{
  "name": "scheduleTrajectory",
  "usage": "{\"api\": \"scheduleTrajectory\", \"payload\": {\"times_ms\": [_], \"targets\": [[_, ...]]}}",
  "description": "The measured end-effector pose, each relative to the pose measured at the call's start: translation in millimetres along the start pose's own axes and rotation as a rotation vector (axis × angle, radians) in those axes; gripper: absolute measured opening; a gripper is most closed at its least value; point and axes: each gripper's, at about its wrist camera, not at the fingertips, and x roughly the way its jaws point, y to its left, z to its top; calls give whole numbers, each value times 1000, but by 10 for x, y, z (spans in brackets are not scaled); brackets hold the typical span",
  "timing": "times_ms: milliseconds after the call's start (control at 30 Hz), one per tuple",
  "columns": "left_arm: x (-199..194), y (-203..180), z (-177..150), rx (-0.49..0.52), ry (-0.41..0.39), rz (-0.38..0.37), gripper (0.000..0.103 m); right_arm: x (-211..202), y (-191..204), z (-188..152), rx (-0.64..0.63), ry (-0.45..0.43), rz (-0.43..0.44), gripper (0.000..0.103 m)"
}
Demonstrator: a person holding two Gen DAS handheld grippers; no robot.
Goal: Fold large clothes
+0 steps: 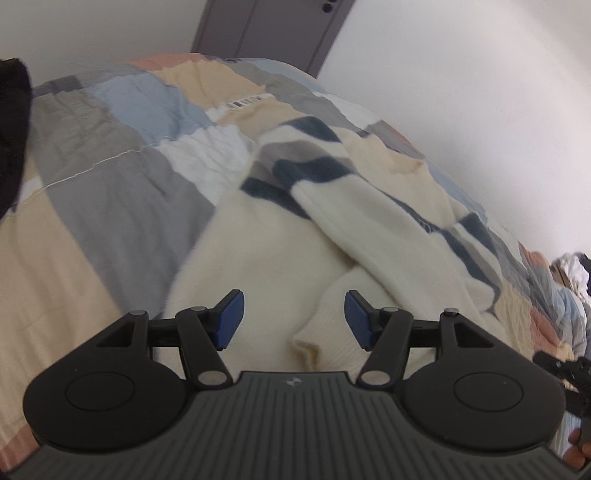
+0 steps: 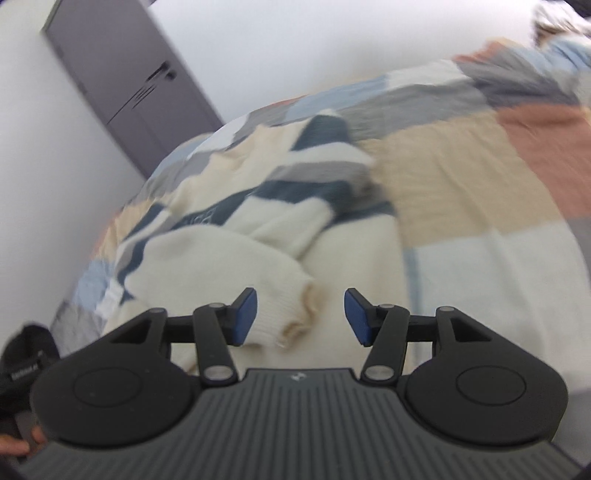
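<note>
A cream sweater with navy and grey stripes lies on a patchwork bedspread, both sleeves folded in across its body. In the left wrist view my left gripper hovers open above the sweater, a ribbed cuff just below its fingers, not pinched. In the right wrist view my right gripper also stands open over the sweater, with a tan-edged cuff lying loose beneath and between its blue pads. This view is blurred by motion.
White walls and a grey door stand behind the bed. A dark object sits at the left edge of the left wrist view. A pile of clothes lies at the bed's far right end. Bare bedspread spreads right of the sweater.
</note>
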Motion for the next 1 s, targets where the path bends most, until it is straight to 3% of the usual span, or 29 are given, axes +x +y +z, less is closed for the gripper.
{"api": "scheduleTrajectory", "payload": {"times_ms": [67,133,233,333,500,633,767,900,1000], "targets": [[-22,72,-8,-38,3,21,66,-67,-128,-1,47,-4,-40,58],[-13,161,-13,-88,7,41,66,-89,-288,-22,117,2,-84,71],[34,309,11,-177,24,45,66,-30,-526,-20,246,41,-86,73],[72,446,16,-240,30,68,66,63,-622,-51,307,79,-93,82],[147,633,26,-319,38,92,67,215,-746,-158,406,167,-100,81],[282,741,6,-367,65,112,67,343,-799,-265,493,235,-34,82],[419,776,-32,-382,106,102,67,409,-709,-315,470,270,11,82],[507,726,-45,-341,111,98,68,416,-668,-364,482,279,51,82],[581,666,-38,-295,115,101,70,420,-630,-363,488,283,137,82]]}}
